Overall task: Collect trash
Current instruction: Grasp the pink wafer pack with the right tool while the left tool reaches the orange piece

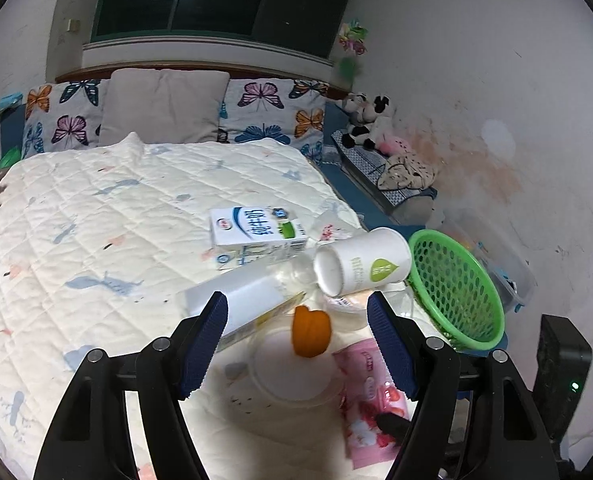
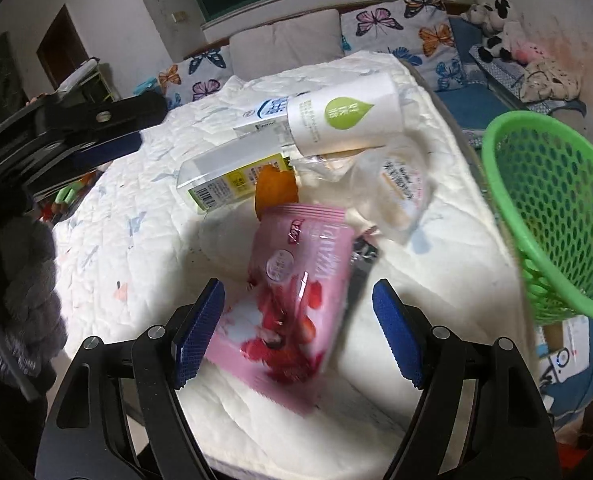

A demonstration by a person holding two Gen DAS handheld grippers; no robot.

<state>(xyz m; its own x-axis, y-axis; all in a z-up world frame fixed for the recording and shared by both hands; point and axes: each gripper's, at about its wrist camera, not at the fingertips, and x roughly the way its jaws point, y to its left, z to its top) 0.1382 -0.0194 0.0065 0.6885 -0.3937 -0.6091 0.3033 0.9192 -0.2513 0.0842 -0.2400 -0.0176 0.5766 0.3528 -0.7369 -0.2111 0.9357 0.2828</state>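
Observation:
A pile of trash lies on the white quilt near the bed's corner: a milk carton (image 1: pixel 256 232), a white paper cup (image 1: pixel 362 260) on its side, a clear box (image 1: pixel 240 308), an orange peel (image 1: pixel 311 330), a clear plastic lid (image 1: pixel 292 368) and a pink snack wrapper (image 1: pixel 370 396). My left gripper (image 1: pixel 296 340) is open, its jaws on either side of the peel and lid. My right gripper (image 2: pixel 298 328) is open over the pink wrapper (image 2: pixel 296 284). The cup (image 2: pixel 344 118), peel (image 2: pixel 275 190) and a clear cup (image 2: pixel 396 196) lie beyond. The green basket (image 2: pixel 552 208) stands tilted at the right.
The green basket (image 1: pixel 456 288) sits at the bed's edge by the wall. Pillows (image 1: pixel 164 106) line the headboard and plush toys (image 1: pixel 366 120) lie on a bench. A black device (image 1: pixel 562 364) stands at the right. The left gripper (image 2: pixel 76 136) shows in the right wrist view.

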